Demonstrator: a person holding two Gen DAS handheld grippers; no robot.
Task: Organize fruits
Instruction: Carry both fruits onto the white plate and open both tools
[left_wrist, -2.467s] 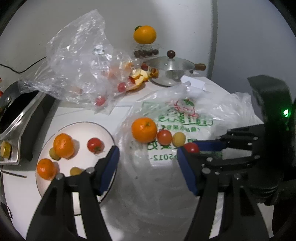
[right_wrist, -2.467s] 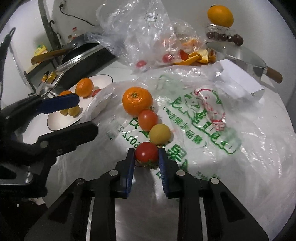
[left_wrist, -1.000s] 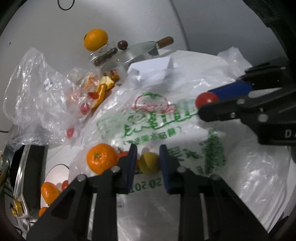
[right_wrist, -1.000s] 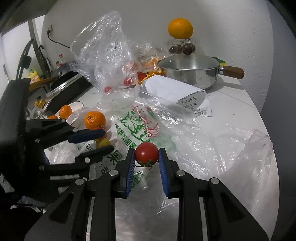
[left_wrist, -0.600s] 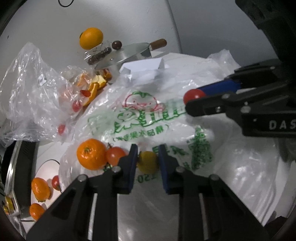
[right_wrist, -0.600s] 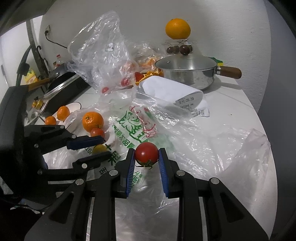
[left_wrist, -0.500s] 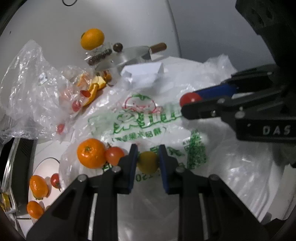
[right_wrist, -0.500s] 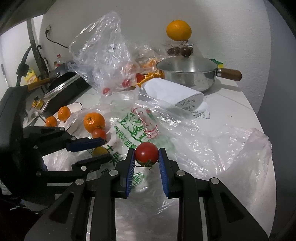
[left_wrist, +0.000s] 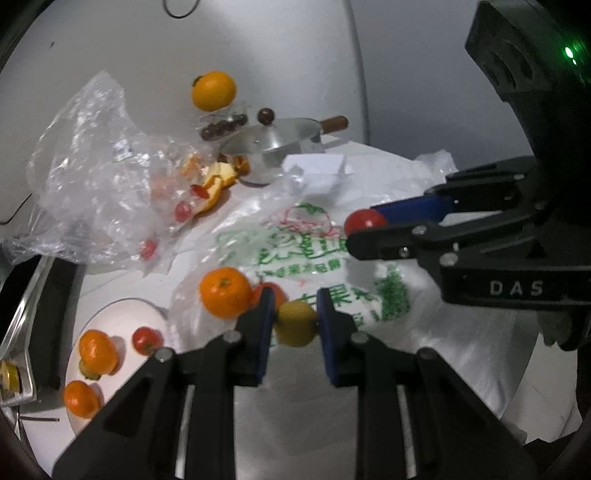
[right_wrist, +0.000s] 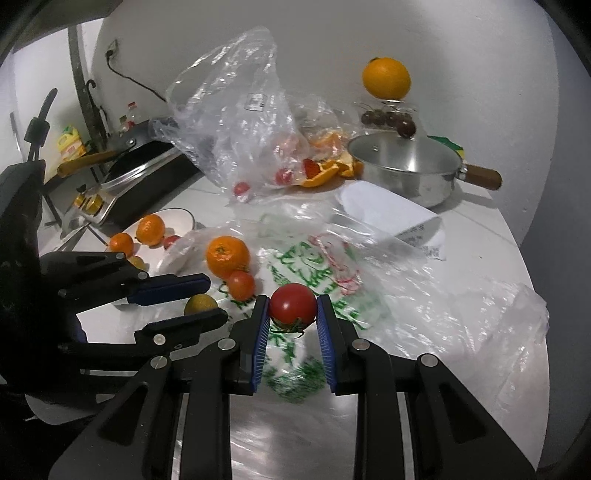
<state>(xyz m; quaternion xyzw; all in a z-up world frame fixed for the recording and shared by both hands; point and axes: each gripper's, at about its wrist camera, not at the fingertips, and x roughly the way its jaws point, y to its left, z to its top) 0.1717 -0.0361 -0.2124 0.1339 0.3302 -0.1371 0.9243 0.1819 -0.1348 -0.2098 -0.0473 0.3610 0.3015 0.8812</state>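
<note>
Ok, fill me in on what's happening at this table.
A person is sorting fruit with two handheld tongs. The left tongs are shut on a yellow tomato, and the right tongs are shut on a red tomato. An orange and another red tomato lie on the printed plastic bag. The white plate already holds oranges and small tomatoes.

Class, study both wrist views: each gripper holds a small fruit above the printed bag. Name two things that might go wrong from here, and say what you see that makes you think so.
1. The right gripper pinches the red tomato only at its fingertips; it may slip out or get bruised.
2. The plate already holds two oranges, a tomato and a small yellow fruit, so the left gripper dropping its round yellow fruit there may make it roll off.
</note>
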